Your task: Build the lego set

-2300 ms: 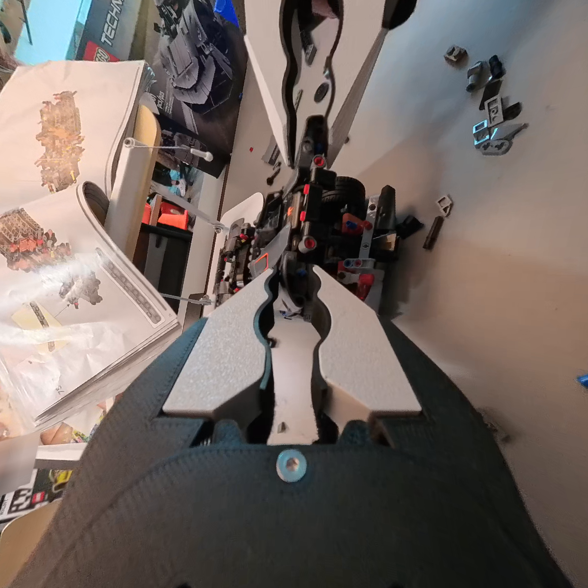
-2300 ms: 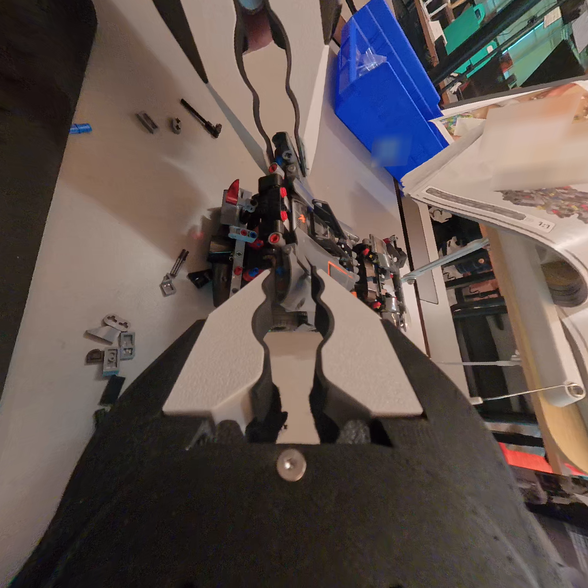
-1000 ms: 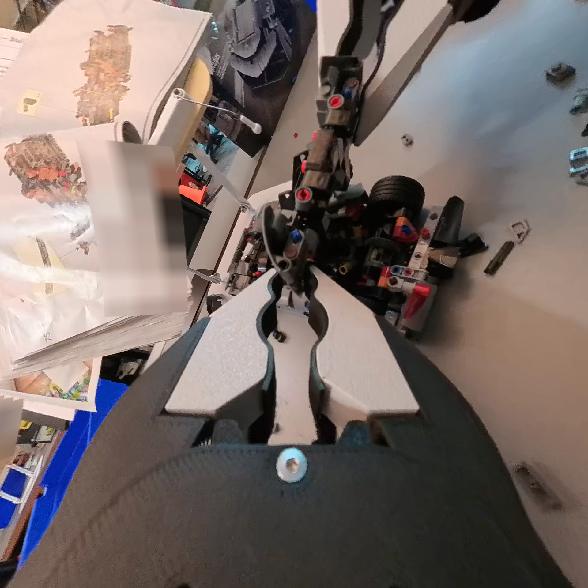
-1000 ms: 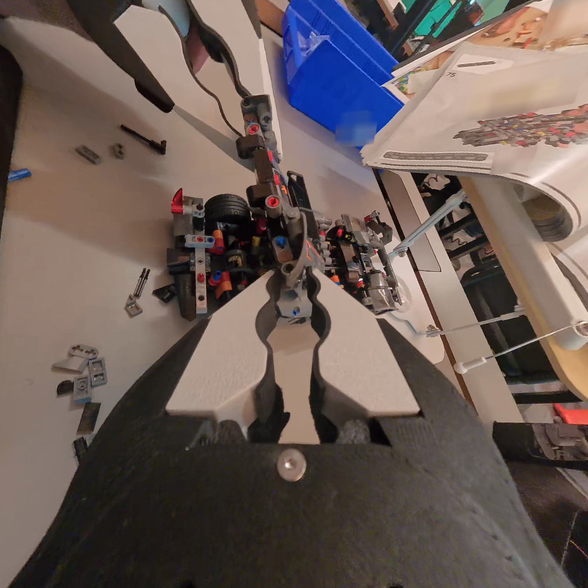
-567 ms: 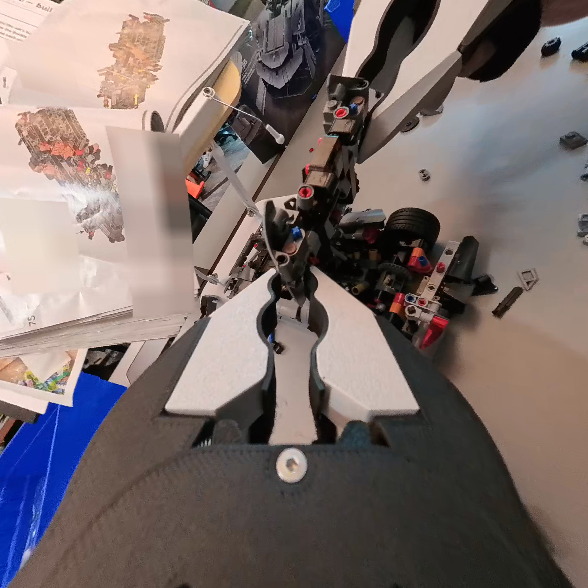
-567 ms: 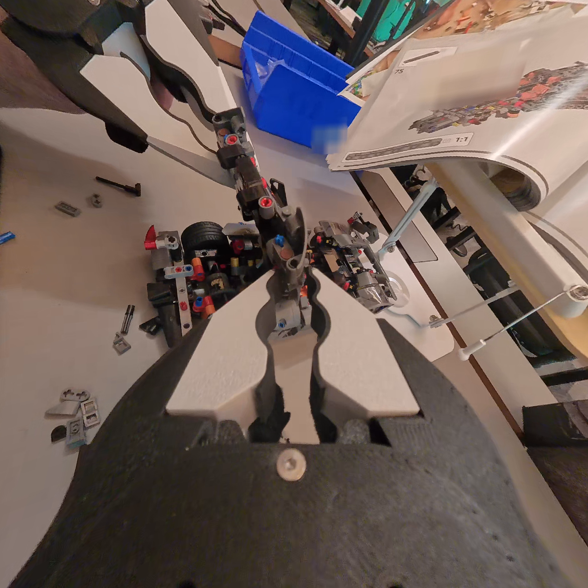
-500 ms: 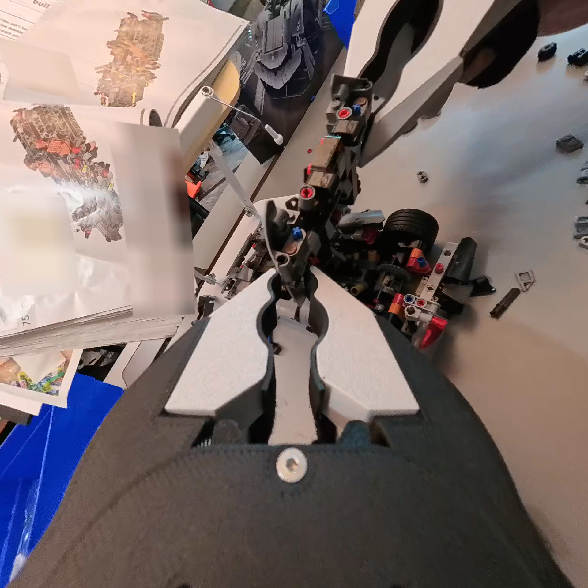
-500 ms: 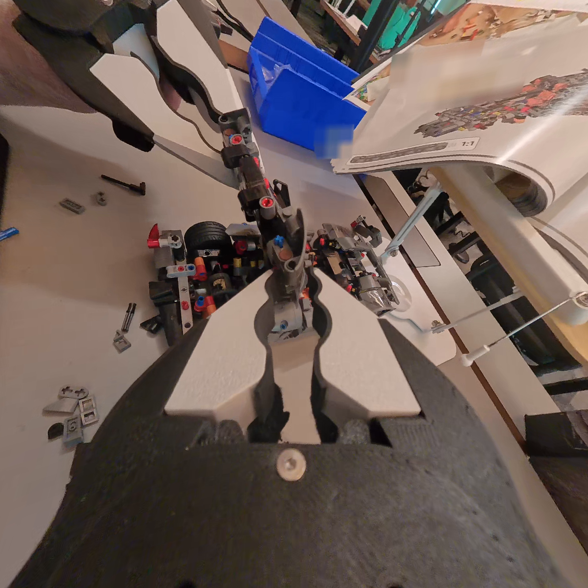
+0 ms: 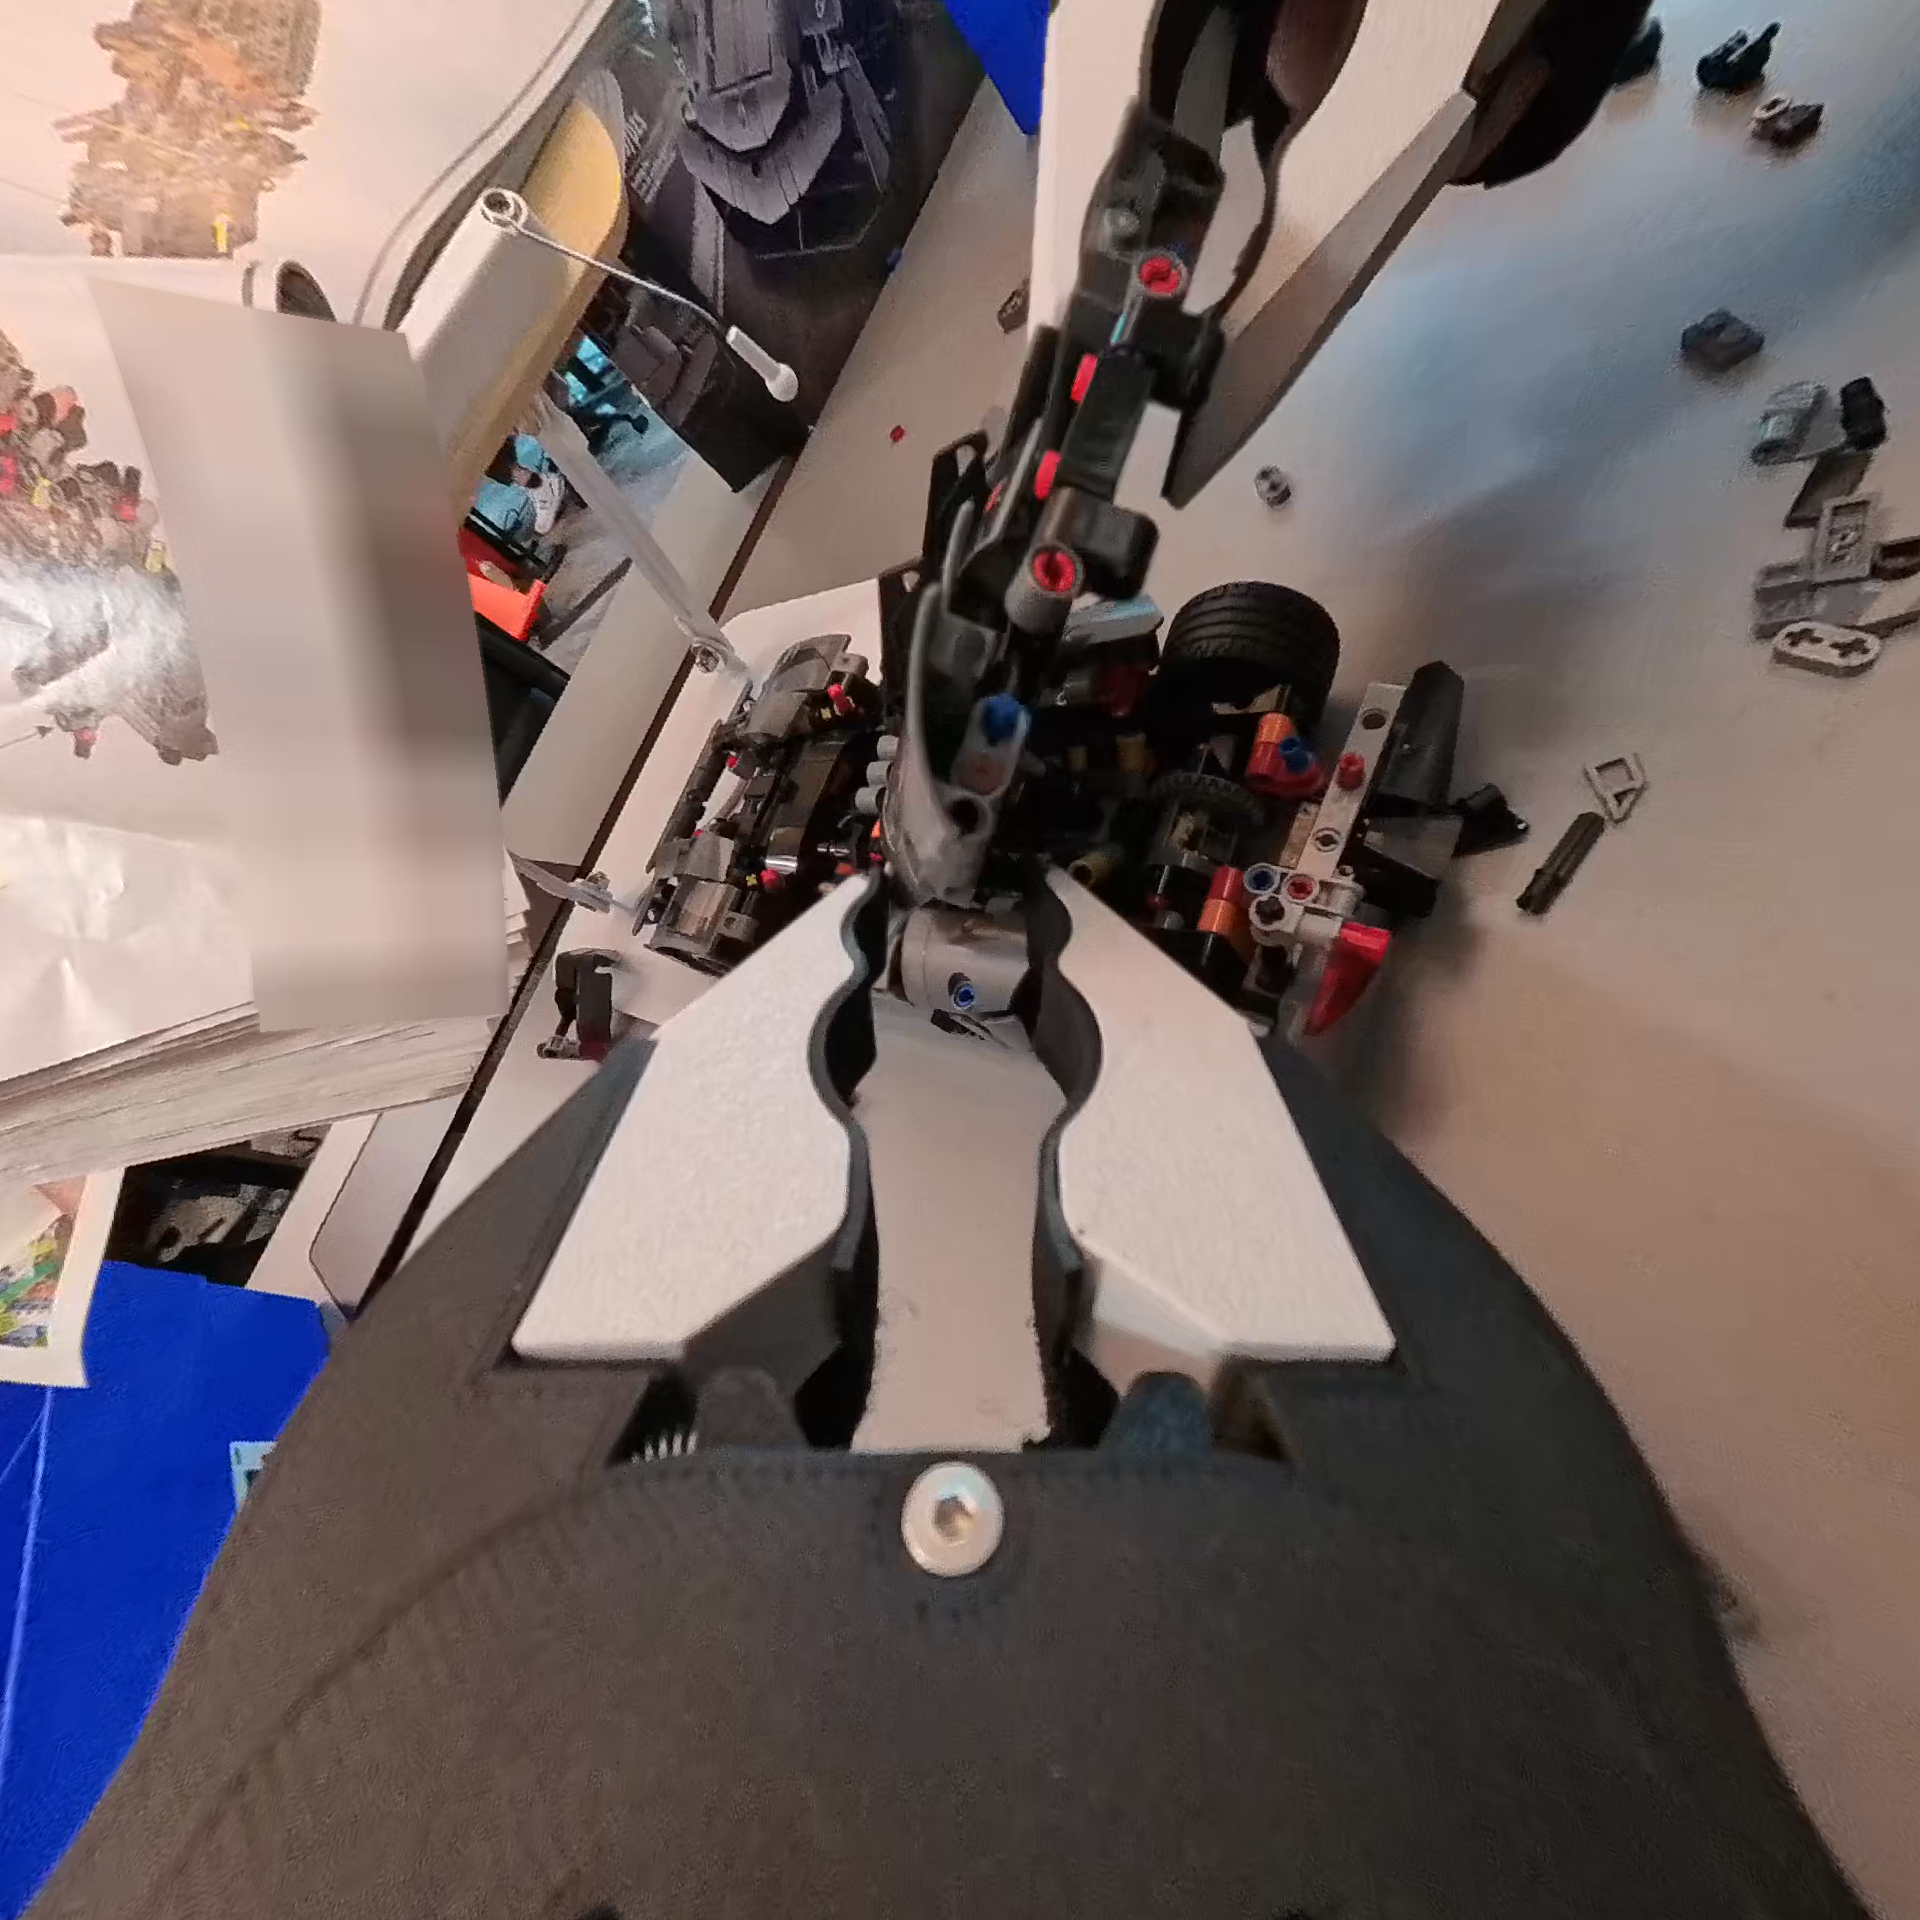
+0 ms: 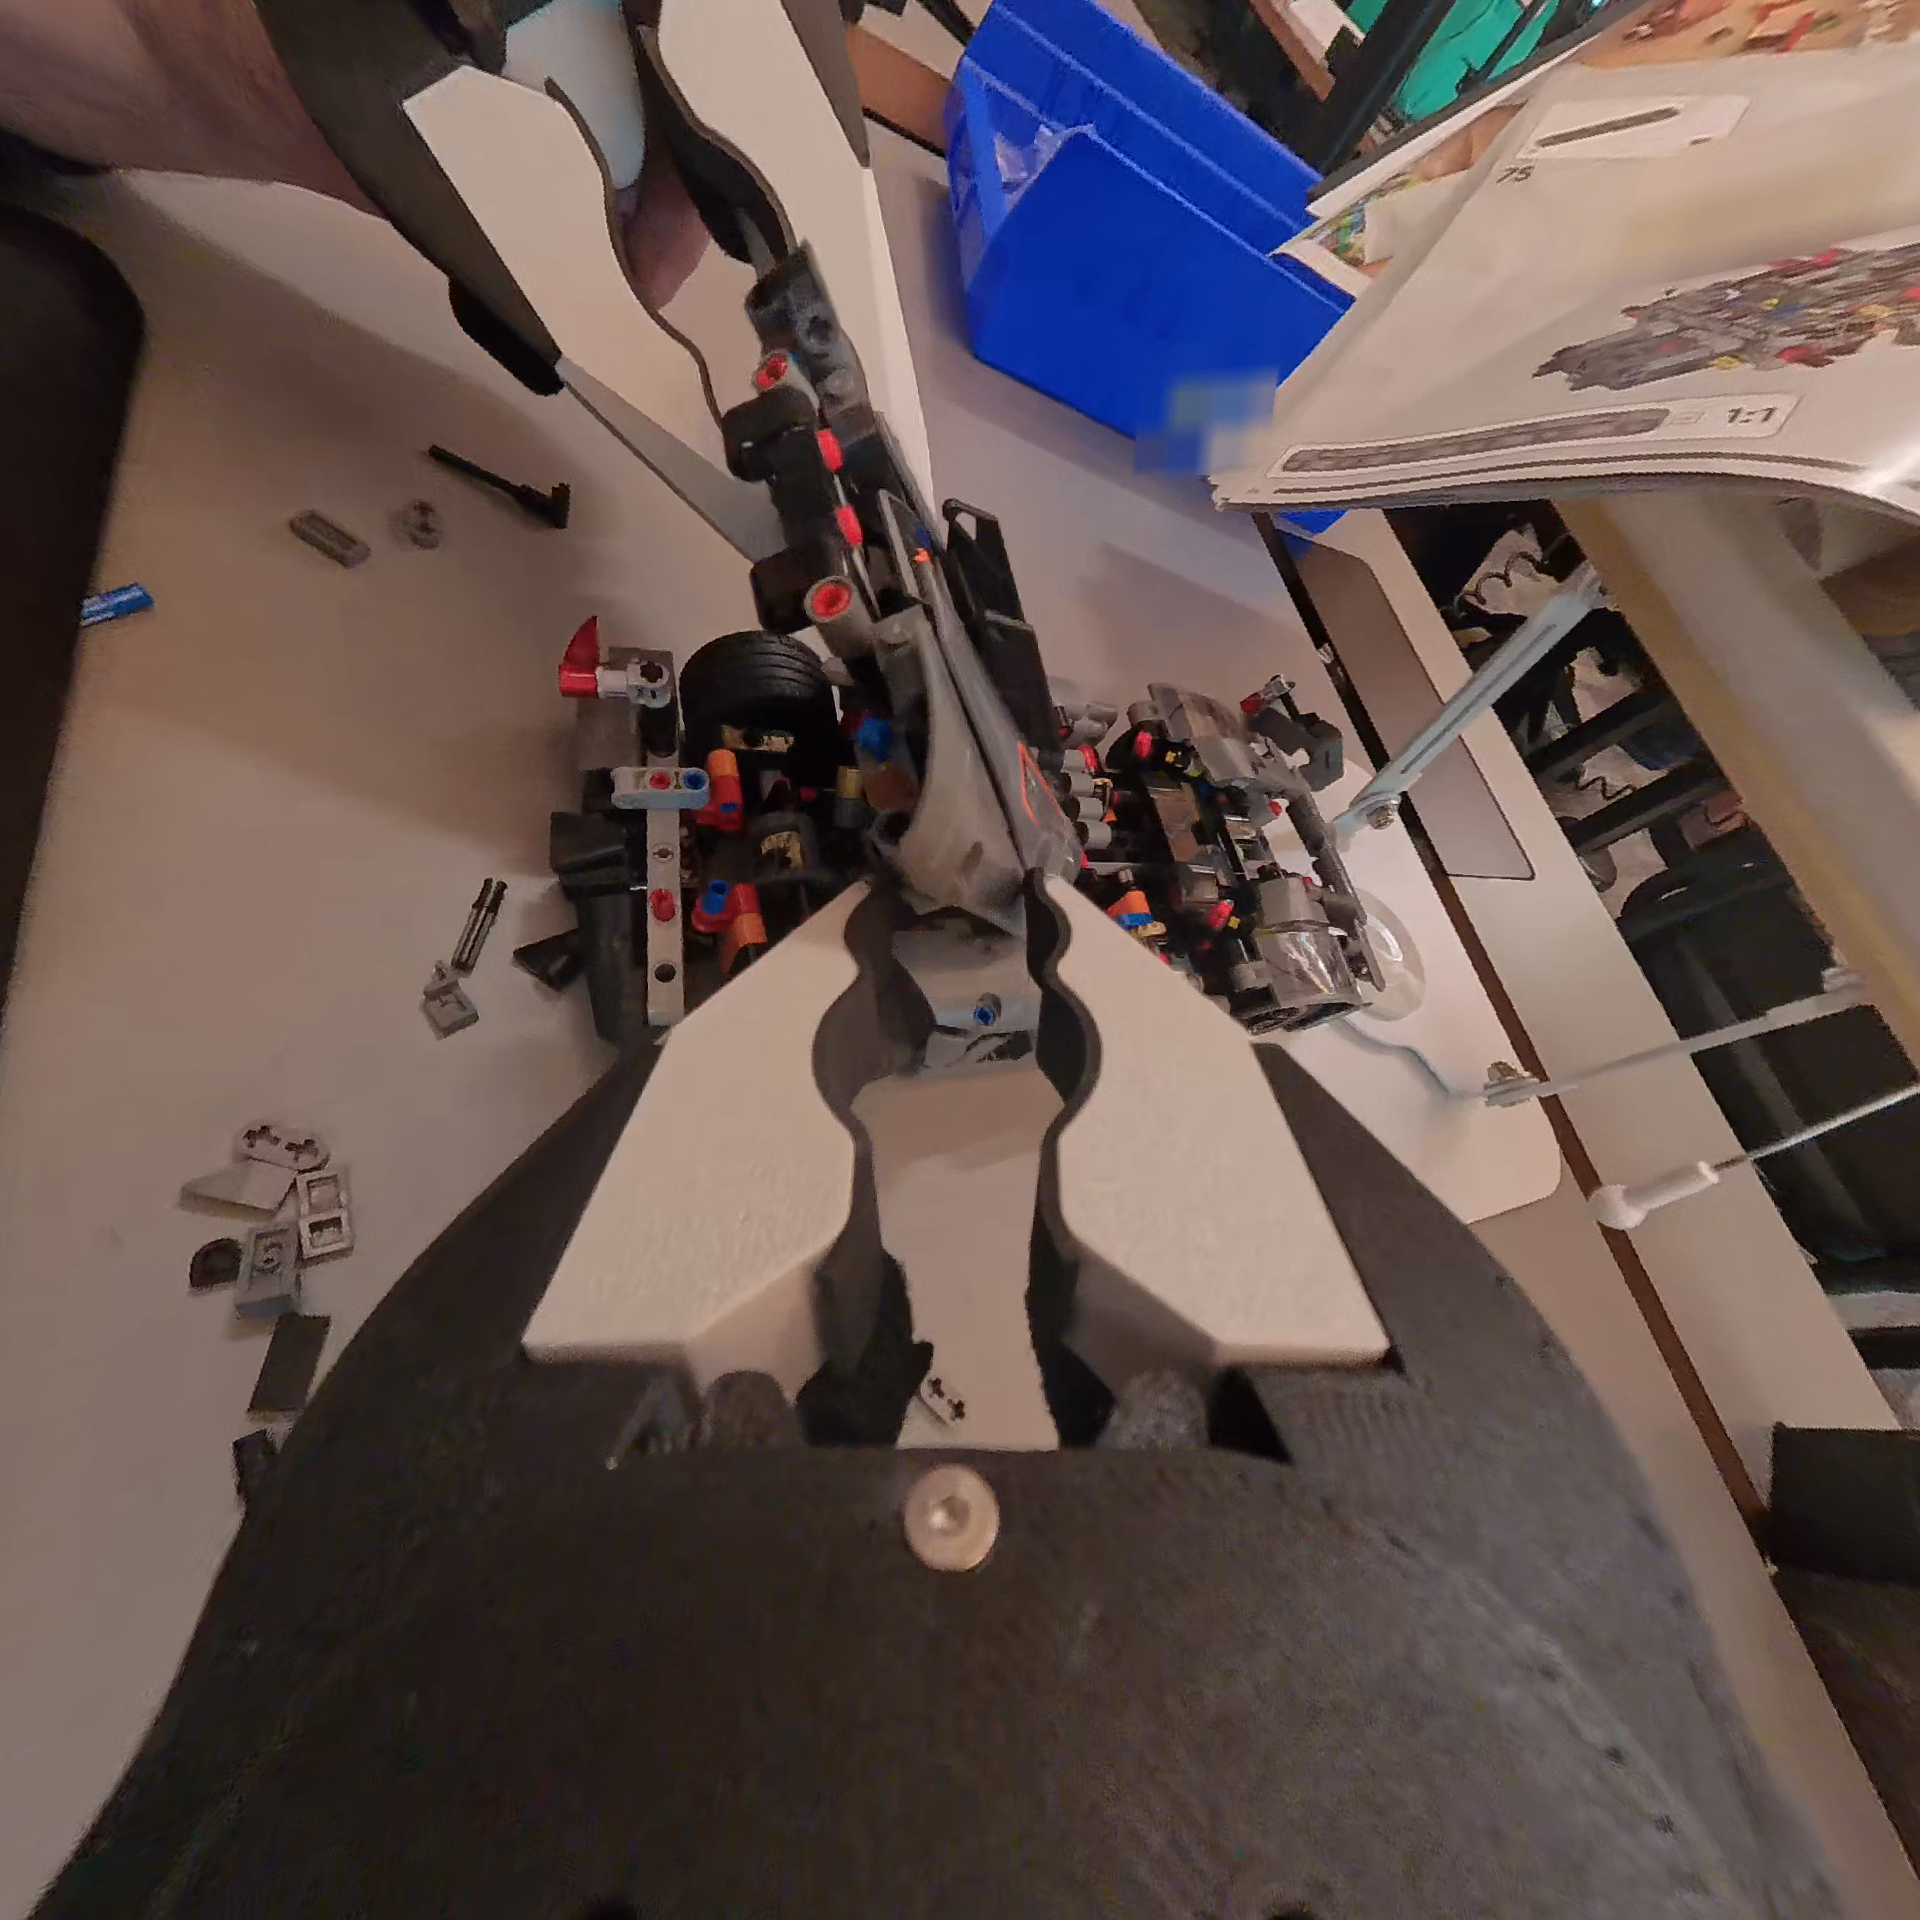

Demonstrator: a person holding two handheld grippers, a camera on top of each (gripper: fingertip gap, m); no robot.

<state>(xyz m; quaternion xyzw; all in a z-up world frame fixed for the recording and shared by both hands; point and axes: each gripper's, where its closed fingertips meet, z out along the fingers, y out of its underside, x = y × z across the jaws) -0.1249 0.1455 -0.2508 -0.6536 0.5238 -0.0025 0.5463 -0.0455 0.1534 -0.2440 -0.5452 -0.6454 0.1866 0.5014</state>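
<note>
A long dark grey and black lego assembly [image 9: 1081,488] with red pins hangs in the air, held at both ends. My left gripper [image 9: 956,894] is shut on its near grey end. In the same view my right gripper [image 9: 1195,156] grips the far end. In the right wrist view my right gripper [image 10: 945,894] is shut on the grey curved end of the assembly [image 10: 821,520], and my left gripper [image 10: 727,208] holds the other end. Below it the lego chassis [image 9: 1340,790] with a black wheel [image 9: 1247,665] lies on the white table [image 9: 1558,1143].
A second grey lego module [image 10: 1226,852] lies beside the chassis near the table edge. Loose grey and black parts [image 10: 281,1205] and a black axle [image 10: 499,483] are scattered on the table. An open instruction booklet [image 10: 1610,312] on a stand and a blue bin [image 10: 1122,260] are beyond. The grippers' ends are close to 9 centimetres from one another.
Both grippers kept hold of the long assembly. It rose off the chassis earlier. In the last half second it came back down closer over the wheel and chassis.
</note>
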